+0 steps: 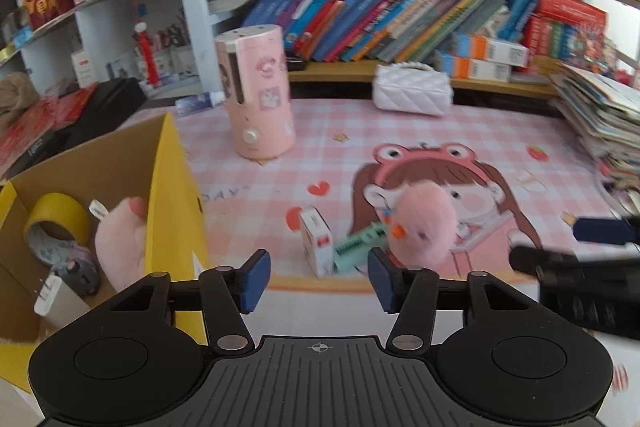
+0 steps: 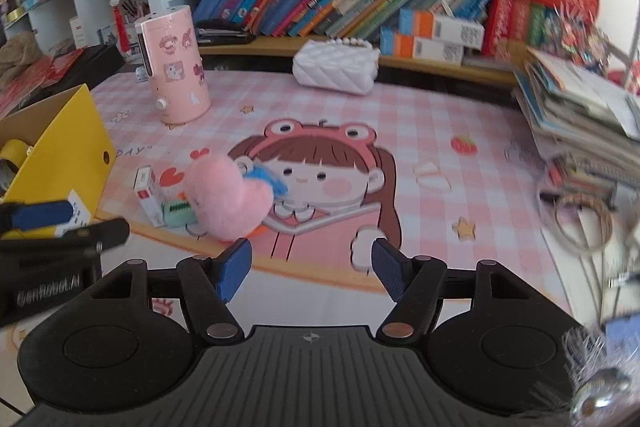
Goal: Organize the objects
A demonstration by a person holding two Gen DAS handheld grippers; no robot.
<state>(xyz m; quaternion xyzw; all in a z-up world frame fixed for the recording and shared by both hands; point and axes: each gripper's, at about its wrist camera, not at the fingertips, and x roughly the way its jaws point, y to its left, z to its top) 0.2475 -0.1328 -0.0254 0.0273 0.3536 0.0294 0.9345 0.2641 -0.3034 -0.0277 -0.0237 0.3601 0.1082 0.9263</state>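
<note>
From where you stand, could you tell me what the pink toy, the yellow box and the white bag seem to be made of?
The pink toy looks like soft plush: its outline is fuzzy. The yellow box appears to be cardboard, with a brown raw inside and a smooth yellow printed outside. The white bag seems quilted faux leather with a slight sheen, though it could be coated fabric.

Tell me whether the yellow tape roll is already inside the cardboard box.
Yes, the yellow tape roll lies inside the open cardboard box, beside a pink plush toy.

Pink plush, yellow box, pink-and-white checked mat
</note>
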